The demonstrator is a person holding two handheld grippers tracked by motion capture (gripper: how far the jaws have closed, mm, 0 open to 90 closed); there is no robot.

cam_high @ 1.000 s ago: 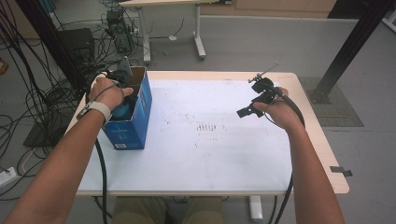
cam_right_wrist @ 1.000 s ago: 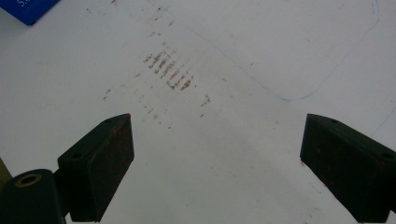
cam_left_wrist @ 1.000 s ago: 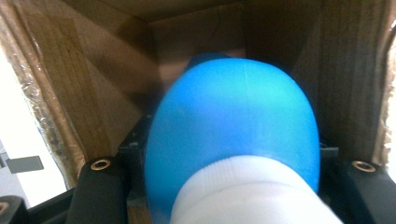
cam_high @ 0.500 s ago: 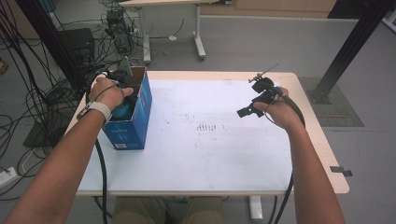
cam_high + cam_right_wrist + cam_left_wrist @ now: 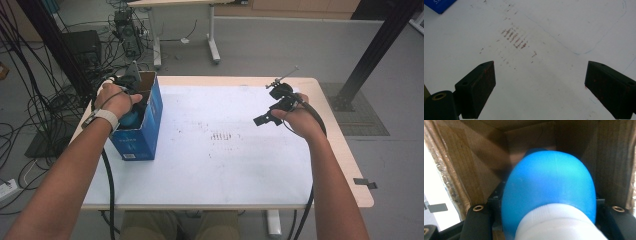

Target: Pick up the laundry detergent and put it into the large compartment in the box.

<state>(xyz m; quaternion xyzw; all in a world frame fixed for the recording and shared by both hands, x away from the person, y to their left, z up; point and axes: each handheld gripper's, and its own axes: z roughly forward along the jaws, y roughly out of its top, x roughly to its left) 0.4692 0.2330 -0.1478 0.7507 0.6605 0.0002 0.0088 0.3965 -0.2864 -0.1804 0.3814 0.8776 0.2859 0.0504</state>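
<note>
High view: counter with white top, faint reddish marks at centre. Blue carton stands open-topped at the counter's left edge; the left tool is lowered into its mouth, hand on top, with a blue rounded object showing inside just under the hand. Right tool is held above the right half of the counter, well apart from the carton, nothing between its jaws. Left gripper view: brown cardboard walls of the carton all round; the blue object, egg-shaped with a white ribbed cap toward the camera, sits between the two jaws of the left tool, which appear to clamp it at either side. Right gripper view: right tool spread wide and empty over bare white counter, reddish marks ahead, a corner of the carton at top left. Status, as judged: object gripped but inside the carton; whether it is going in or coming out cannot be told; release or lift-out remains.
</note>
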